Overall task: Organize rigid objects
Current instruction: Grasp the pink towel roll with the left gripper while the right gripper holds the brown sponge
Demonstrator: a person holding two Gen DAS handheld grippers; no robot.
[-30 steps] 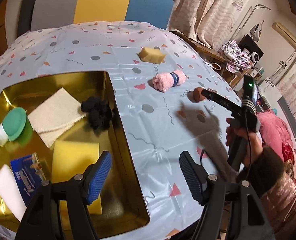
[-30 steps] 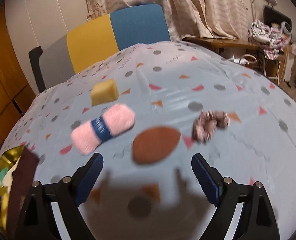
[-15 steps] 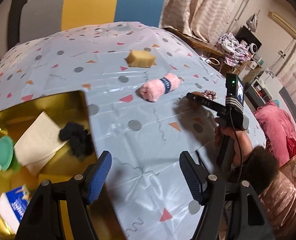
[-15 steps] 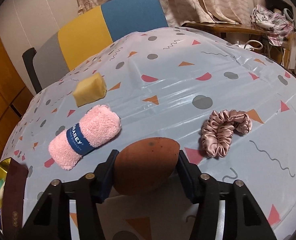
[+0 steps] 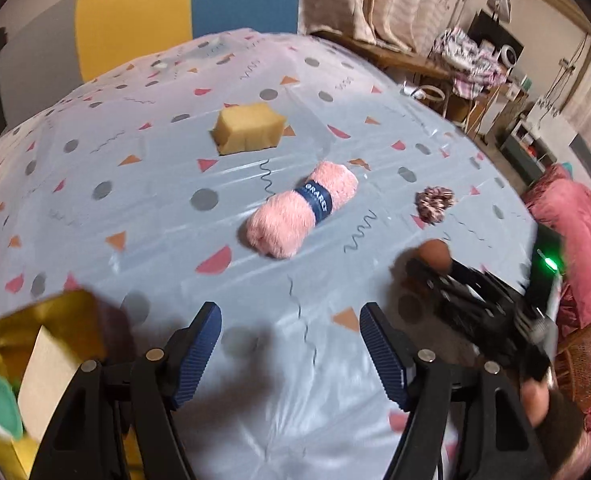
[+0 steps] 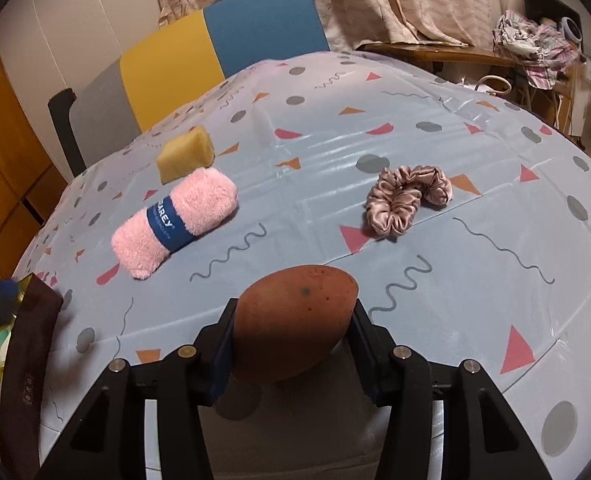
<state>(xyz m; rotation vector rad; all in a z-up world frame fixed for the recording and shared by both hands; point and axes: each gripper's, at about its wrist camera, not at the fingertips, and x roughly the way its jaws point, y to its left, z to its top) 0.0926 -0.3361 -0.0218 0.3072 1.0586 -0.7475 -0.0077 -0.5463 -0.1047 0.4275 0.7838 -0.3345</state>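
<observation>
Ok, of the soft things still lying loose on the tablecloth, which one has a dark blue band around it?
The pink rolled towel, with a blue label band around its middle. The yellow sponge behind it and the pink scrunchie to its right carry no band.

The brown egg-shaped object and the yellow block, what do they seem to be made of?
Brown egg-shaped object: smooth, matte, faintly speckled shell, so it looks rigid, perhaps a real or plastic egg; the look cannot decide. Yellow block: porous, dull surface with soft edges, most likely foam sponge.
</observation>
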